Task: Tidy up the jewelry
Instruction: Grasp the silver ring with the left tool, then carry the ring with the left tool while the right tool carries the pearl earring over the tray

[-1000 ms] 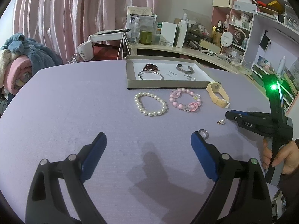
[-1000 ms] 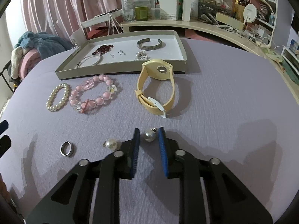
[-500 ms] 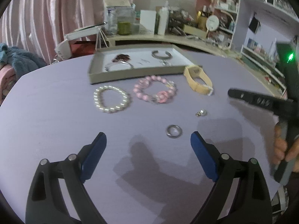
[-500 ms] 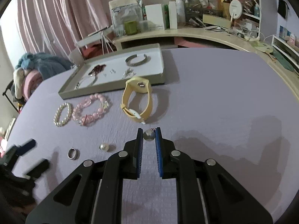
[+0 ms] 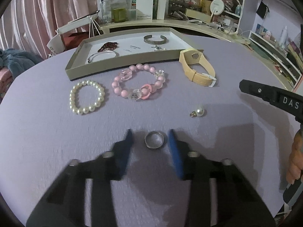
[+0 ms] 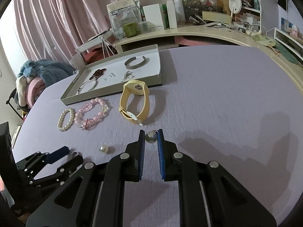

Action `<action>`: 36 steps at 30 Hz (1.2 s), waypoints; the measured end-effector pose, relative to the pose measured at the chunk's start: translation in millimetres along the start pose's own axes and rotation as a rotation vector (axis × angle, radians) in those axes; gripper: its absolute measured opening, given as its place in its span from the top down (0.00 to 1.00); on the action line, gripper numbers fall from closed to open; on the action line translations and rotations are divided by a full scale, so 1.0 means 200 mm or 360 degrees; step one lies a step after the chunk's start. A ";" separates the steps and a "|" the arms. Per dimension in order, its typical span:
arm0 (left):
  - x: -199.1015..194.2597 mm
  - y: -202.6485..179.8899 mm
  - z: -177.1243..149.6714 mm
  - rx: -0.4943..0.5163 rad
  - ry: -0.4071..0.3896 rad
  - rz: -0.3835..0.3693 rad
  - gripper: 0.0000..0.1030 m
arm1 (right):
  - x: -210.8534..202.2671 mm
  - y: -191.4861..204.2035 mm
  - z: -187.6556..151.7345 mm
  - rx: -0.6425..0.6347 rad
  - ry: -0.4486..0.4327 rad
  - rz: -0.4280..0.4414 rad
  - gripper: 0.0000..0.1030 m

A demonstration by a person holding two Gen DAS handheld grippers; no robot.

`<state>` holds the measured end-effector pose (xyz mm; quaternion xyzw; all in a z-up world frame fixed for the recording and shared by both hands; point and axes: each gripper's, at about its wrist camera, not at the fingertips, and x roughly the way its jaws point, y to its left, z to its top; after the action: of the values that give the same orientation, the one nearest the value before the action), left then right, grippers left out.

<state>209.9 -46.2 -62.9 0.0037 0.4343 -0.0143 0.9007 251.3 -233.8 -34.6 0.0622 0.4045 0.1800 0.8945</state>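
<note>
Wide lavender table (image 6: 217, 94) fills both views, with pink curtains (image 6: 56, 19) behind it and a cluttered curved desk (image 6: 189, 32) and shelves at the back, a heap of blue and pink fabric (image 6: 32, 77) off to the left; on the table, the shallow beige tray (image 5: 121, 62) sits with its long side running left to right in the left wrist view, white-lined, and it holds a silver cuff (image 5: 155, 39), a dark red beaded piece (image 5: 108, 46) and a thin silver bangle (image 5: 103, 55); just in front of the tray, the yellow watch (image 5: 197, 70) stands on its edge, strap looped, buckle end toward the camera; beside it the pink bead bracelet (image 5: 139, 85) lies flat, chunky clear and coral links on its near side, and the white pearl bracelet (image 5: 86, 97) lies flat to its left, close but apart; over to the right gripper (image 6: 151, 141), fingers pressed in on a pearl earring (image 6: 151, 137), lifted off the cloth, its small metal loop poking out toward the right pad; a second pearl earring (image 5: 198, 112) lies loose on the table, loop pointing left; the left gripper (image 5: 150, 138) is low, fingers partly spread and blurred, straddling the silver ring (image 5: 154, 140), which lies flat, hole up, neither pad clearly touching it
</note>
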 end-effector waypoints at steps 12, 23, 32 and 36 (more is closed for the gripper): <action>-0.05 0.18 -0.03 -0.0108 -0.0033 0.0011 0.79 | -0.05 0.09 -0.01 -0.0067 -0.0021 0.0059 0.87; -0.17 0.51 -0.07 -0.0231 -0.0081 0.0086 0.79 | -0.03 0.26 -0.04 -0.0177 0.0013 0.0147 0.87; -0.21 0.55 -0.06 -0.0254 -0.0121 0.0043 0.79 | -0.04 0.33 -0.05 -0.0234 0.0014 0.0158 0.87; -0.24 0.56 -0.06 -0.0257 -0.0145 0.0024 0.79 | -0.04 0.35 -0.02 -0.0246 -0.0001 0.0147 0.87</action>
<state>175.0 66.8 -33.4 -0.0663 0.3925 0.0272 0.9169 223.7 -172.6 -13.8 0.0116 0.3858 0.2516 0.8876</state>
